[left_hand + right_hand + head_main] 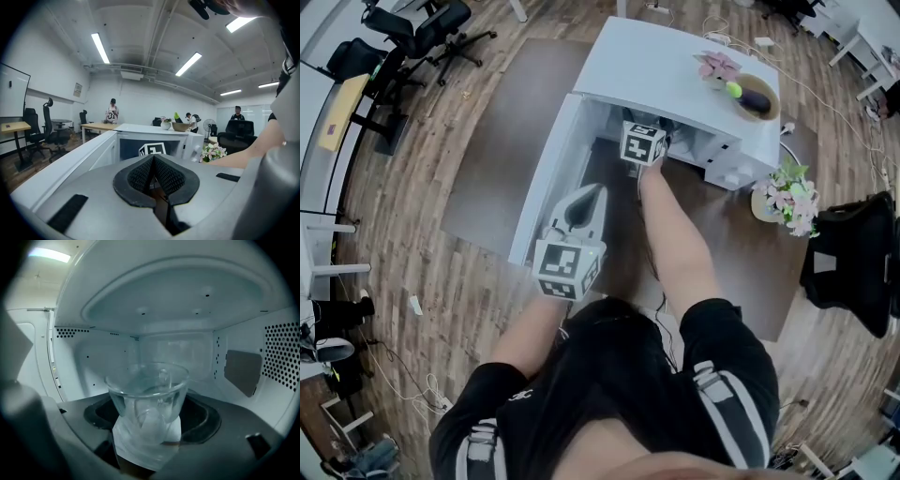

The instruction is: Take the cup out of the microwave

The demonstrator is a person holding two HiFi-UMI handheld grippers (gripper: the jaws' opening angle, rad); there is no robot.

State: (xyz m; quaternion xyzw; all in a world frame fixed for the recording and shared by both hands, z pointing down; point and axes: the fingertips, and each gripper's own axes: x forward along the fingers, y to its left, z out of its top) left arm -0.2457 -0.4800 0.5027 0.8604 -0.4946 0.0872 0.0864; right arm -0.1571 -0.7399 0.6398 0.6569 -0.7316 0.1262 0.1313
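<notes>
Cup of clear glass stands inside the microwave between the parted jaws of the right gripper, not yet pinched; next, a gentle squeeze and level withdrawal, while the left gripper hangs closed, empty.

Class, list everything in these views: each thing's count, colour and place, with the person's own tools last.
microwave: one, white, on a brown surface, door open
cup: one, clear glass, inside the microwave, between the right tool's jaws
bowl: one, tan, on the microwave's top
flowers: two bunches, pink and white, one on the microwave, one right of it
office chairs: several, black, far left
left tool: one, grey, jaws shut, empty, outside the microwave
right tool: one, grey, jaws open around the cup
</notes>
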